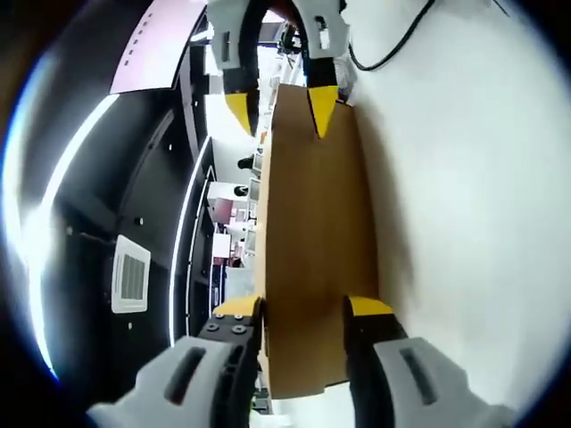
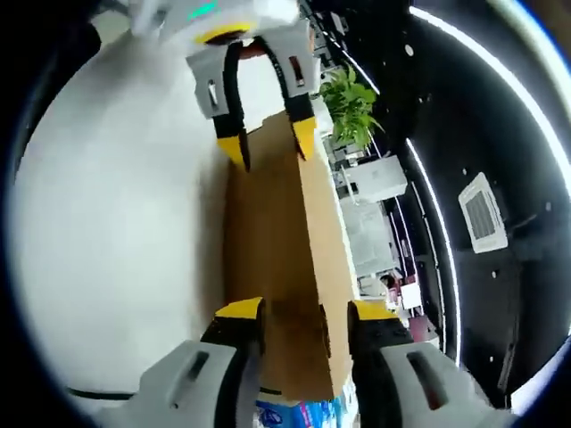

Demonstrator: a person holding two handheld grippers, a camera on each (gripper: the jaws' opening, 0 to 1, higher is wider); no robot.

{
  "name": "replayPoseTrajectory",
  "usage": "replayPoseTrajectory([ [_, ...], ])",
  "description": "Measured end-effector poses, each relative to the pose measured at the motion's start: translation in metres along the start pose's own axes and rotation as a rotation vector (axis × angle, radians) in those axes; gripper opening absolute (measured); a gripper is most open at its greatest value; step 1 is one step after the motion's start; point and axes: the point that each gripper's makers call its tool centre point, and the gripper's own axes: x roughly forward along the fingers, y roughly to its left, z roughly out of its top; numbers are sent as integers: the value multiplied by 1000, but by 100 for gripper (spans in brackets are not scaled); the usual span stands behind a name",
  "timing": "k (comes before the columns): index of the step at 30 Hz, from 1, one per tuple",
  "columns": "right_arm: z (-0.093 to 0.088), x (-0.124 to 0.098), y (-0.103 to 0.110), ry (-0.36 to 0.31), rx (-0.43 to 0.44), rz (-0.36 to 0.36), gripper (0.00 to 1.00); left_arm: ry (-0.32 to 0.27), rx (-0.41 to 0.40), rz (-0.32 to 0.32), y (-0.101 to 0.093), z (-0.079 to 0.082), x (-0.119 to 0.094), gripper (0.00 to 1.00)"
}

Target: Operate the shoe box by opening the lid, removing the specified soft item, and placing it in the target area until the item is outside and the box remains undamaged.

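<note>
My left gripper (image 1: 303,312) and right gripper (image 2: 292,314) each clench an opposite end of the plain brown cardboard lid (image 1: 317,232), flat and smooth, running toward twelve o'clock over the white counter (image 1: 464,196); blue packaging (image 2: 299,415) sits at six o'clock.

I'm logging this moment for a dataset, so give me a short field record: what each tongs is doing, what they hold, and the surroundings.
held item: brown cardboard panel, probably the shoe box lid
left tongs: jaws on either side of one end of the panel, apparently gripping it
right tongs: jaws on either side of the opposite end, same apparent grip
panel state: flat, no visible creases or tears
surface: white table
background: green plant, dark ceiling with light strips
soft item: cannot tell
</note>
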Motion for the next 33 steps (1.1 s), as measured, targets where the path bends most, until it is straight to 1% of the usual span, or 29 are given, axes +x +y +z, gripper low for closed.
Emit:
replayPoseTrajectory([
  [2,1,-8,-5,-7,54,0,43,-1,-4,-1,0,0,0,37],
  [4,2,-20,-7,0,111,11,48,-1,-3,-10,-1,0,-1,38],
  [5,0,-21,-9,-4,167,10,49,-5,-13,-10,0,0,-2,38],
  [7,0,-30,-12,-7,239,16,54,-5,-34,-9,3,-2,-4,37],
  [8,-1,-37,-14,-3,292,15,56,-5,-74,4,7,-2,-5,39],
  [9,-3,-42,-16,-4,327,7,58,-16,-91,14,11,-1,-7,46],
  [10,-5,-49,-18,-11,368,12,60,-39,-133,25,17,3,-11,51],
  [11,-10,-52,-20,-14,396,11,61,-48,-175,19,20,4,-14,54],
  [12,-15,-58,-21,-4,470,14,62,-58,-224,5,22,5,-18,57],
  [13,-18,-63,-20,1,531,20,66,-73,-282,-15,24,7,-23,59],
  [14,-20,-70,-21,-13,596,29,69,-95,-376,-41,28,9,-33,62],
  [15,-21,-75,-21,-21,632,35,72,-113,-439,-59,31,11,-39,67],
  [16,-22,-80,-20,-25,664,40,76,-132,-535,-83,35,10,-46,71],
  [17,-25,-88,-19,-19,723,45,78,-139,-575,-85,39,9,-52,75],
  [18,-26,-92,-18,-17,750,52,79,-149,-617,-91,44,8,-61,78],
  [19,-27,-98,-16,-20,783,56,80,-157,-652,-97,47,7,-68,79],
  [20,-30,-105,-16,-20,835,44,80,-171,-706,-105,49,8,-80,80],
  [22,-34,-115,-15,-15,860,36,82,-184,-794,-125,50,8,-95,85],
  [24,-39,-128,-13,3,897,25,85,-187,-932,-158,49,7,-116,97],
  [25,-43,-137,-14,12,908,8,86,-194,-965,-176,48,7,-124,99],
  [27,-43,-147,-14,8,902,4,88,-193,-1058,-203,45,7,-139,99],
  [28,-45,-155,-14,7,911,-5,88,-189,-1109,-237,41,7,-151,99],
  [29,-46,-163,-14,9,928,-17,89,-190,-1135,-253,38,8,-158,99],
  [30,-47,-167,-13,15,939,-17,91,-188,-1147,-253,37,6,-164,99],
  [31,-48,-172,-11,22,947,-16,92,-166,-1164,-236,36,1,-173,99],
  [32,-51,-176,-9,37,951,-15,93,-160,-1154,-218,36,-2,-179,99],
  [33,-57,-182,-5,69,947,-18,94,-148,-1144,-181,38,-8,-188,99],
])
